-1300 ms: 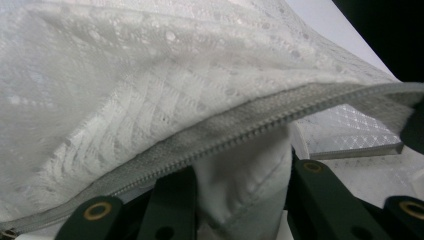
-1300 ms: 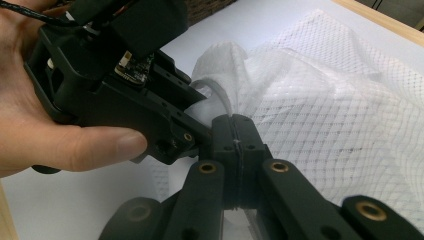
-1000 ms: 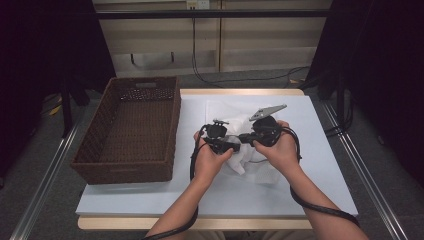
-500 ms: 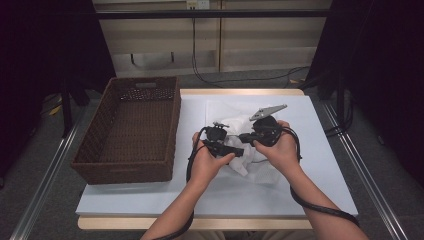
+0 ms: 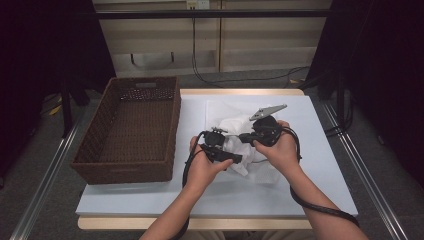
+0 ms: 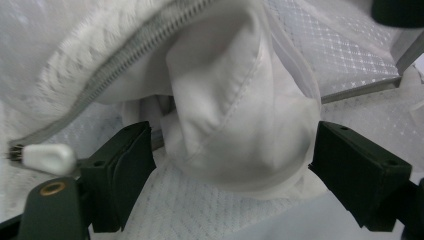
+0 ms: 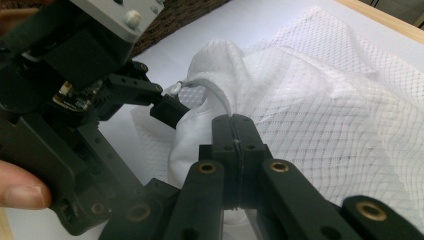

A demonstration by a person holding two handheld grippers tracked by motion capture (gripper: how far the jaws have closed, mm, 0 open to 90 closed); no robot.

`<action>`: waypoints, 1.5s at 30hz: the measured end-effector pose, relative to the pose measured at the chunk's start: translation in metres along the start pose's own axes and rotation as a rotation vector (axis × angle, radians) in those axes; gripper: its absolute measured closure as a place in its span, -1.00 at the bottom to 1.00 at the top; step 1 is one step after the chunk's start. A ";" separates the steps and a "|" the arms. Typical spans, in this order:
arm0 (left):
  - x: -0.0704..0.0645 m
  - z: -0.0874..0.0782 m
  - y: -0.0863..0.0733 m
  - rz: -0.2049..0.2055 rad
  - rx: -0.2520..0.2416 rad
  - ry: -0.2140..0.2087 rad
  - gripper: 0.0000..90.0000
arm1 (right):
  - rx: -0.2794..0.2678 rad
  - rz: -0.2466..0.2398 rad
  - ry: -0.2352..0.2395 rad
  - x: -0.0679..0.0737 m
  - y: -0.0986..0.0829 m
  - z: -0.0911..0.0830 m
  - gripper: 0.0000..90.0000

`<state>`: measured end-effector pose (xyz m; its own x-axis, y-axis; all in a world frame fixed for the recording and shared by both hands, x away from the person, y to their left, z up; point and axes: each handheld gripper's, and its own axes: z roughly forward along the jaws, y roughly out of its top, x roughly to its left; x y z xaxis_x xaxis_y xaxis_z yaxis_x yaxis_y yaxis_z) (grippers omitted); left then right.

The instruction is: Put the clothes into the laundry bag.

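Left tongs (image 5: pixel 235 159) edged lower, spread around white cloth (image 6: pixel 235 115); right tongs (image 7: pixel 235 131) clenched on mesh bag (image 7: pixel 330 110); basket (image 5: pixel 131 150) beside.

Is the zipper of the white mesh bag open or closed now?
Open: in the left gripper view the mesh bag's zipper gapes and a white cloth bulges out.

A table (image 5: pixel 320 195) covered in pale blue is seen; 1 brown wicker basket (image 5: pixel 131 131) and 1 white mesh bag (image 5: pixel 235 112) are laid directly on it.
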<state>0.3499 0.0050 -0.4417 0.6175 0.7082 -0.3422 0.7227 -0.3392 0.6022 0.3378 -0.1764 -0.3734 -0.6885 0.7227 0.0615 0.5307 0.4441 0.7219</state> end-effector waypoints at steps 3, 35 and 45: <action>-0.001 0.003 -0.002 0.010 -0.013 -0.001 -0.56 | 0.001 0.001 0.002 0.000 -0.001 0.000 1.00; -0.005 0.003 0.001 -0.059 0.006 -0.057 0.81 | 0.004 -0.001 0.007 0.001 0.000 0.002 1.00; -0.009 0.003 0.012 -0.017 -0.030 -0.040 0.81 | -0.004 -0.001 0.004 0.001 0.003 -0.002 1.00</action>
<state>0.3540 -0.0076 -0.4330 0.6178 0.6879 -0.3809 0.7237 -0.3080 0.6176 0.3380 -0.1757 -0.3704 -0.6912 0.7199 0.0636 0.5279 0.4428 0.7247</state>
